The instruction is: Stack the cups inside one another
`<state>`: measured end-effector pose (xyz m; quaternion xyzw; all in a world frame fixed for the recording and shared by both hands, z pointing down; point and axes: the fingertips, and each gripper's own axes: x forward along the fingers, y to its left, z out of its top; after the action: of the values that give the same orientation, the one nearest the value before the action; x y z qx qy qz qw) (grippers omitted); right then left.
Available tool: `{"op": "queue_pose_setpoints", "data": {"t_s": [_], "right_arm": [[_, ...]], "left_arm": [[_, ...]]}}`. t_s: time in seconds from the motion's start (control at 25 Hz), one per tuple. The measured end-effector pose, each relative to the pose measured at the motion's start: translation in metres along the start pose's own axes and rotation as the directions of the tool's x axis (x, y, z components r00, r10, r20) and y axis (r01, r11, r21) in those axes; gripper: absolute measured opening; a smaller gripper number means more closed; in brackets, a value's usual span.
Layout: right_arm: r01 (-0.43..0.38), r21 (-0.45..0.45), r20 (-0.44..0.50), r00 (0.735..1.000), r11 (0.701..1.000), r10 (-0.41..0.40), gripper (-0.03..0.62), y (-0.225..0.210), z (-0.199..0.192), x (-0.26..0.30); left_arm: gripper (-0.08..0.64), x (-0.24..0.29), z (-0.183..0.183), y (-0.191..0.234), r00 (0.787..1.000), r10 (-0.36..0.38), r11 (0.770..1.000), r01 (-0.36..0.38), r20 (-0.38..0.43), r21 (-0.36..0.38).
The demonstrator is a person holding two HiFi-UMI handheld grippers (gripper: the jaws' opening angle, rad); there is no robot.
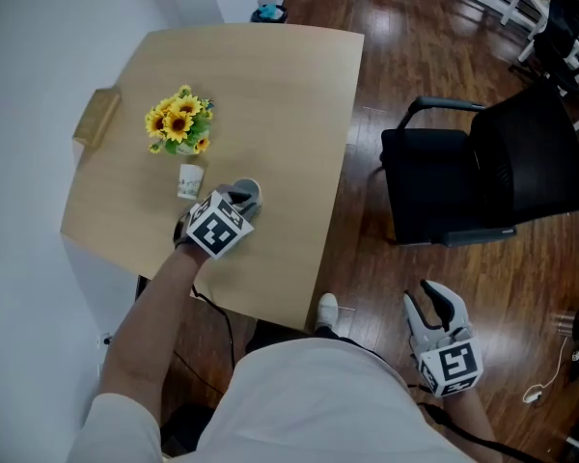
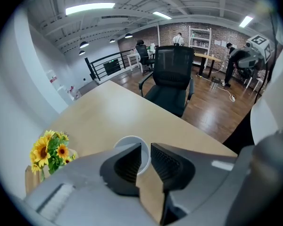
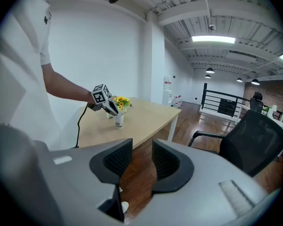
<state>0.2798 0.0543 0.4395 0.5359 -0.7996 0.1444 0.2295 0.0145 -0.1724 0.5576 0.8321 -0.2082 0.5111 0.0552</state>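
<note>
Head view: a light wooden table (image 1: 270,95) carries two cups and a bunch of sunflowers (image 1: 179,121), the landmark for every place below.
Patterned cup (image 1: 190,180): upright on the table, just beside the sunflowers on the person's side.
Plain cup (image 1: 254,188): upright on the table, nearer the person than the sunflowers and off to their right, apart from the patterned cup.
Left hand-held gripper (image 1: 239,199): tilted steeply down over the plain cup, on the near-right side of the sunflowers. In the left gripper view its jaws stand slightly spread, the cup's rim passes through the narrow gap between them, and the pads do not look pressed on it.
Right hand-held gripper (image 1: 434,294): well apart from the sunflowers, off the table and over the wooden floor (image 1: 367,258) at the person's right. Its jaws are spread with nothing between them.
Wooden block (image 1: 96,116): left of the sunflowers, at the table's edge.
Chair (image 1: 492,172): black, far to the right of the sunflowers, beyond the table.
</note>
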Motion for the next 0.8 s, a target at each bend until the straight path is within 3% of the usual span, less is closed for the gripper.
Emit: {"op": "queue_pose_setpoints", "data": {"t_s": [0.4, 0.8], "right_arm": [[-0.063, -0.042, 0.026, 0.998, 0.997, 0.064, 0.137, 0.021, 0.02, 0.027], [-0.154, -0.118, 0.05, 0.986, 0.981, 0.161, 0.137, 0.083, 0.063, 0.08]], "left_arm": [[0.077, -0.055, 0.002, 0.003, 0.992, 0.043, 0.996, -0.034, 0.116, -0.077], [0.078, -0.119, -0.065, 0.017, 0.988, 0.078, 0.984, -0.054, 0.136, -0.167]]}}
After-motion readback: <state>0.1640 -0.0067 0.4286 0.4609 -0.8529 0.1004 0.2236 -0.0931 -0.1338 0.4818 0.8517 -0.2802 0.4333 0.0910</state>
